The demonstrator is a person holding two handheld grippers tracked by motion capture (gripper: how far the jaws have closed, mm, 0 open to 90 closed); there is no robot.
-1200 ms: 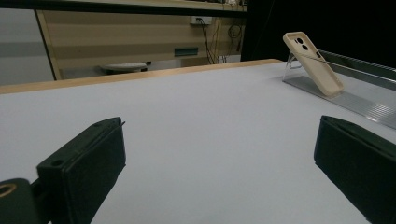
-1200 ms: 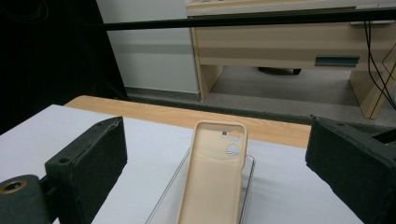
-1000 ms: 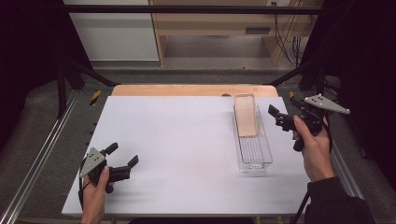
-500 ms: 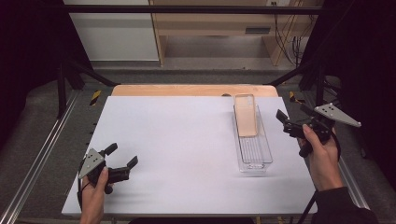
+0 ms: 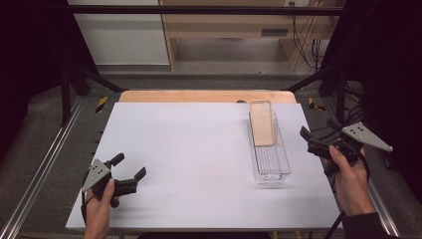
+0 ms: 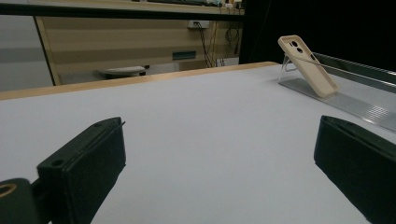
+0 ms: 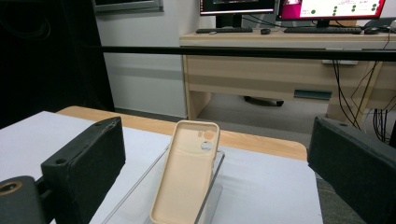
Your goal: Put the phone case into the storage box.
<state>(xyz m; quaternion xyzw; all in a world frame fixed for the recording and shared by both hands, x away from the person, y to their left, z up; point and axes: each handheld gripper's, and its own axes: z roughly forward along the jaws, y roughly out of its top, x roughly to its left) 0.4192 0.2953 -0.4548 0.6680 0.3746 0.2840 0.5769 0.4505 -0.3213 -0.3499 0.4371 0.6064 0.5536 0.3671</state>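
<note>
Nearest to the person, the left gripper (image 5: 130, 170) rests far left of the clear tray (image 5: 271, 177), its jaws wide open and empty. The right gripper (image 5: 315, 135) hangs just right of the tray, also wide open, holding nothing. The beige phone case (image 5: 262, 122) leans on the tray's far end. It looks light, soft and bendable; gripping its long side edges seems best.

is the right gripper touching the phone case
Apart. The high view shows the right gripper off the table's right edge, bare table between it and the phone case.
</note>
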